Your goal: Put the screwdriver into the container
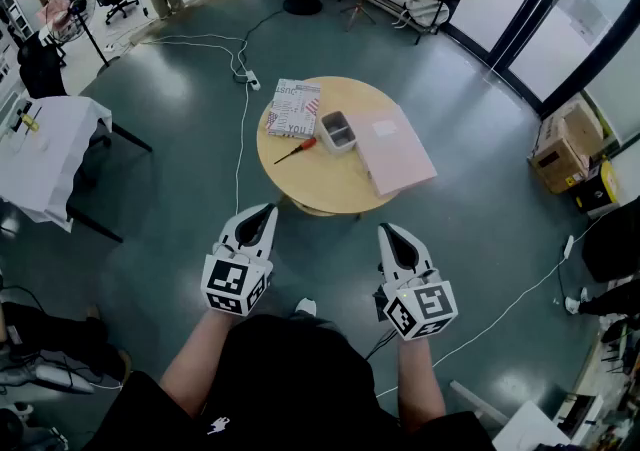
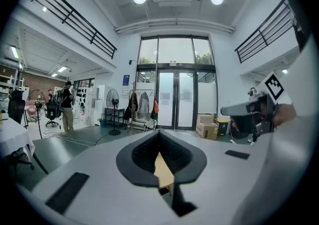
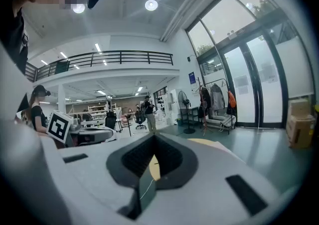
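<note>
Pink folder (image 1: 395,151) beside container (image 1: 337,131), magazine (image 1: 293,107) by screwdriver (image 1: 296,149)

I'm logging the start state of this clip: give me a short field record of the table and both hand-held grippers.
table: round, wooden, ahead of both grippers
container: small open tray near table centre
screwdriver: red handle, lying on table left of container, not inside
other items: printed booklet, pink folder
left hand-held gripper: shut, empty, short of table
right hand-held gripper: shut, empty, short of table
</note>
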Motion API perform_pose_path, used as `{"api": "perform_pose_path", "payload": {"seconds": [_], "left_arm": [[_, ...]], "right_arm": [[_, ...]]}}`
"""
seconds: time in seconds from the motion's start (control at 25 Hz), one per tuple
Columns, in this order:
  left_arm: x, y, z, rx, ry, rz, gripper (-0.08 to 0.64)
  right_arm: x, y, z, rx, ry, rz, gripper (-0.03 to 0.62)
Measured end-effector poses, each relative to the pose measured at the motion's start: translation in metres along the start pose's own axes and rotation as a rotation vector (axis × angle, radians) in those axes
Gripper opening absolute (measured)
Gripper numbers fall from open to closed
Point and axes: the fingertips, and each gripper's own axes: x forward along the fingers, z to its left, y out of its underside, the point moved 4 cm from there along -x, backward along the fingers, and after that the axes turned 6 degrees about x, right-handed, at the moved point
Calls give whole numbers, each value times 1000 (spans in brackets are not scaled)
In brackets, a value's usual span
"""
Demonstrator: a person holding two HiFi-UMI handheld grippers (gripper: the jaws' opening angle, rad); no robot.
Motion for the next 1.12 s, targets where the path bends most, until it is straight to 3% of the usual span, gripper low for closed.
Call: {"api": "perform_pose_path", "payload": {"seconds": [0.2, 0.48, 1.12], "left_arm": [[-4, -5, -8, 9, 37, 12, 3], [1, -3, -13, 61, -7, 21, 3], [7, 1, -24, 27, 9, 27, 3]], "right_arm": [[-4, 5, -3, 22, -15, 2, 2], [-3, 3, -8, 78, -52, -18, 3], [-15, 13, -21, 119, -31, -43, 3]]}}
